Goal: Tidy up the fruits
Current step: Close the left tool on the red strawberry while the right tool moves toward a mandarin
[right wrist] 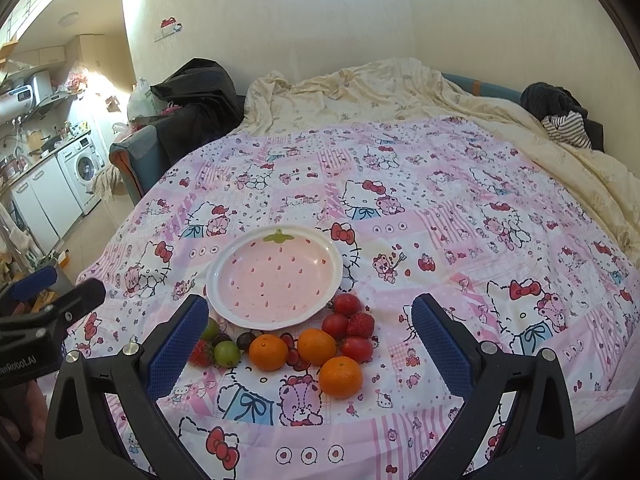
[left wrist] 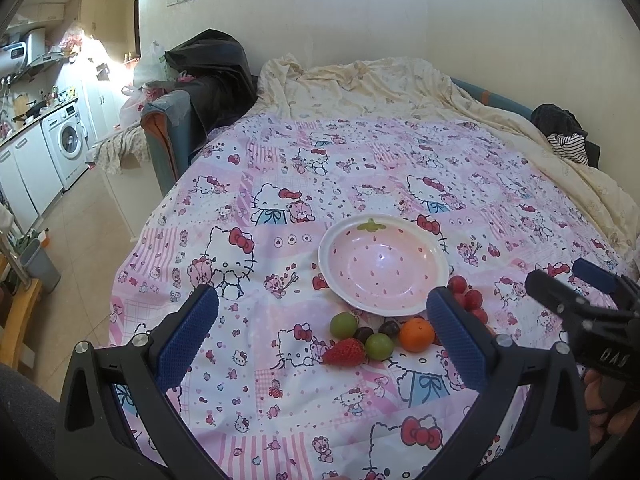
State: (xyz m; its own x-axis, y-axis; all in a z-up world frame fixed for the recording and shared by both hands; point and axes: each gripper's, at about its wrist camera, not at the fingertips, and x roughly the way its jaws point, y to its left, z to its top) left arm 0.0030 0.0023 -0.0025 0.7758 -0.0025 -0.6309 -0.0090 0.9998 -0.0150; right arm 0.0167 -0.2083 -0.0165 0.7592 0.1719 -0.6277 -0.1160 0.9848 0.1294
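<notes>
Right wrist view is showing the right gripper (right wrist: pixel 310 344) hanging w/ jaws spread wide and holding nothing, framing the fruit cluster lying on the Hello Kitty bedsheet (right wrist: pixel 460 208) just on the near side of the strawberry plate (right wrist: pixel 276 276), which is sitting empty. Taking the plate as landmark: three oranges (right wrist: pixel 316 346) are lying along its near edge toward the right, cherry tomatoes (right wrist: pixel 347 305) and one strawberry (right wrist: pixel 360 325) are sitting just off its near-right rim, while green grapes (right wrist: pixel 227 353), a dark grape (right wrist: pixel 246 340) and a second strawberry (right wrist: pixel 202 354) are sitting off its near-left rim, partly behind the left finger. Left wrist view is showing the left gripper (left wrist: pixel 322 328) also spread and empty, w/ the second strawberry (left wrist: pixel 345 353) and green grapes (left wrist: pixel 343 325) lying between its fingers, near side of the plate (left wrist: pixel 382 266). So, as I'm judging it, the left gripper is nearer the grape/strawberry end and the right gripper is nearer the oranges and tomatoes. Oranges, grapes and tomatoes are looking roundish, so no real long axis; the second strawberry is lying on its side, long axis running left-right along the plate's near edge, tip pointing left in the left wrist view. Nothing is in the plate yet, so sorting is looking unstarted.
</notes>
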